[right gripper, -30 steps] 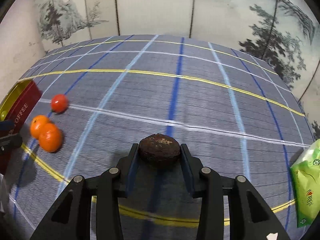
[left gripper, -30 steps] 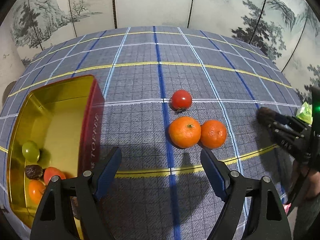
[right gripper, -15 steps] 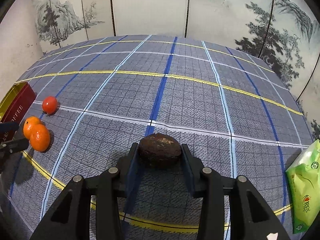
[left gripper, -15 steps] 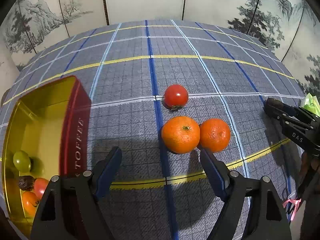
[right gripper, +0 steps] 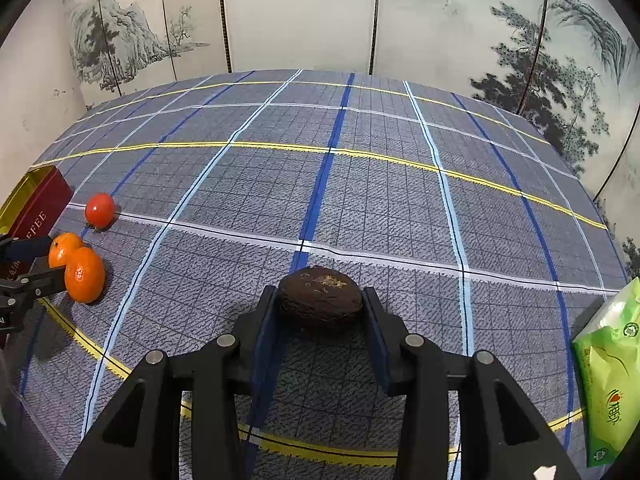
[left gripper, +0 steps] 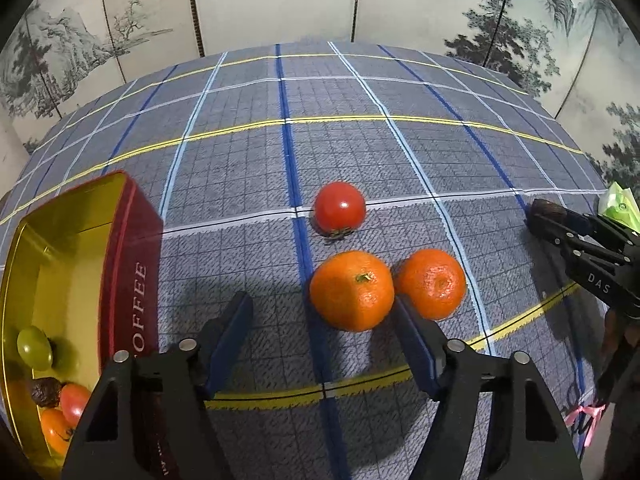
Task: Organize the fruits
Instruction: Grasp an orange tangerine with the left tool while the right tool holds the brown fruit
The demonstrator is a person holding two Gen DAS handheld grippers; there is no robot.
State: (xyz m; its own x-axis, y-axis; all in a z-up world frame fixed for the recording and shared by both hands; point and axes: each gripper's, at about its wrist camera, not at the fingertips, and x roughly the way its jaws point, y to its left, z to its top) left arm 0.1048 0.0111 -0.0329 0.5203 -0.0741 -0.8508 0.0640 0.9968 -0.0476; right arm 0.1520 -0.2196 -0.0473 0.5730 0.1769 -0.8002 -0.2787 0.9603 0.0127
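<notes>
Left wrist view: the nearer orange [left gripper: 352, 290] is now closer between the spread left gripper [left gripper: 324, 334]; a dark fruit [right gripper: 320, 294] stays clamped by the right gripper [right gripper: 320, 312].

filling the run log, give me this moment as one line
left gripper: open, nearing orange | right gripper: shut on dark fruit | tomato, second orange: on cloth | tin: holds four fruits
</notes>
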